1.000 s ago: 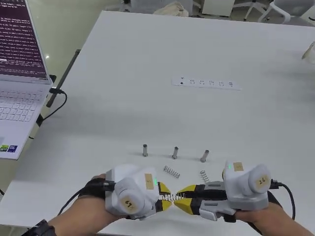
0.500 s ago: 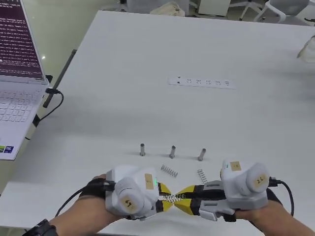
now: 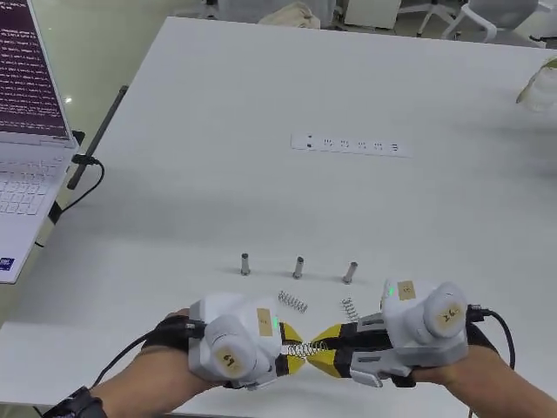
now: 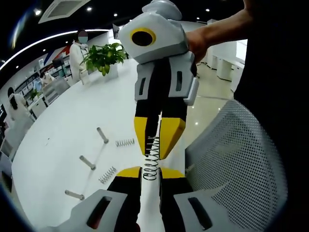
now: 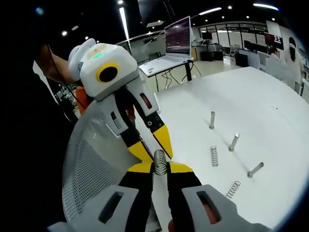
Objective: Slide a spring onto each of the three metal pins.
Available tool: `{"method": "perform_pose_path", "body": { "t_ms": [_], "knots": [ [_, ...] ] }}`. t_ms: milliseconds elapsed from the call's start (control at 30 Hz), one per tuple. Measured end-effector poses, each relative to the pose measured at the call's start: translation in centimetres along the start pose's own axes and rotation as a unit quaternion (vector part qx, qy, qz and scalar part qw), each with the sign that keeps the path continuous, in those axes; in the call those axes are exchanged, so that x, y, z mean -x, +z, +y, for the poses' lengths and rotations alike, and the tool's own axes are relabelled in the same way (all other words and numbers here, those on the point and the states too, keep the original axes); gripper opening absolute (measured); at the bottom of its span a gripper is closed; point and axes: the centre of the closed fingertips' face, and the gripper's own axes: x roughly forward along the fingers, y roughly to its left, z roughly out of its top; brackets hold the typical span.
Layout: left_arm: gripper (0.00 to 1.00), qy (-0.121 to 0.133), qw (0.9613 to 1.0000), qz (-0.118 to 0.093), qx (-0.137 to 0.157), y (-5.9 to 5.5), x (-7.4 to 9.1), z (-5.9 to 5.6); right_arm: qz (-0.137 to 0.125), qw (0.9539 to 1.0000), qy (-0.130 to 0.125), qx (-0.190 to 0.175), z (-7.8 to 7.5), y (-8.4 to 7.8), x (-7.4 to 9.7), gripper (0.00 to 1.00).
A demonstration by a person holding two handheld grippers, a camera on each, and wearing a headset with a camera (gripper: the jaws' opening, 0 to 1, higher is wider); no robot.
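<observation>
— Spring (image 3: 303, 350) first: how is it held?
— It is pinched at both ends. The left gripper (image 3: 293, 351) is closed on one end and the right gripper (image 3: 325, 350) on the other, tip to tip, with only a few coils left bare between them. Each pair of jaws is parted by no more than the coil's width

— And where is it set against the work?
— It is held by the front edge of the table (image 3: 218, 131), apart from the pins; whether it is over the top or just off it cannot be told. Further in, a spare spring (image 3: 292, 301) and a second spare spring (image 3: 349, 308) are laid flat just before the row. Behind them the left pin (image 3: 244, 264), middle pin (image 3: 298, 266) and right pin (image 3: 350, 273) are stood on end, all three bare. A power strip (image 3: 343, 145) and a laptop (image 3: 22, 131) are seen further out, well clear

— So what is called for?
— A re-grip, by the look of it. One end must be freed, so only one gripper should be opened, and the hold is best taken across the side of the coil so that the bore is left open. The squeeze should be light, since thin wire is likely to be bent or flicked away. The open end is then to be brought over a pin, lined up with its length, and lowered without the pin being knocked
</observation>
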Motion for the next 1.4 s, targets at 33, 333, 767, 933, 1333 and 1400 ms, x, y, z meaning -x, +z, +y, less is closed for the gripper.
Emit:
{"method": "perform_pose_path", "body": {
  "t_ms": [33,333,767,933,1333,1400],
  "knots": [
    [0.06,-0.001,1.0,0.0,0.001,-0.1,0.0,0.0,0.001,1.0,-0.002,0.002,-0.1,0.2,0.2,0.08],
    [0.03,0.003,0.9999,-0.014,0.007,0.5,0.3,0.7,0.018,0.9996,-0.002,0.022,-0.3,0.8,0.5,0.09],
    [0.02,-0.002,0.9981,-0.058,0.021,2.7,0.0,0.8,0.069,0.9918,0.011,0.107,-0.3,1.6,1.5,0.1],
    [0.02,-0.005,0.9972,-0.069,0.029,3.1,0.0,0.8,0.109,0.982,0.024,0.153,-0.2,1.6,2.1,0.1],
    [0.02,-0.004,0.9958,-0.084,0.036,3.7,0.4,1.0,0.14,0.966,0.045,0.212,0.2,2.1,1.7,0.11],
    [0.02,-0.008,0.9954,-0.087,0.039,3.7,0.5,0.9,0.148,0.9616,0.052,0.225,0.3,2.0,1.6,0.11]
  ]
}}
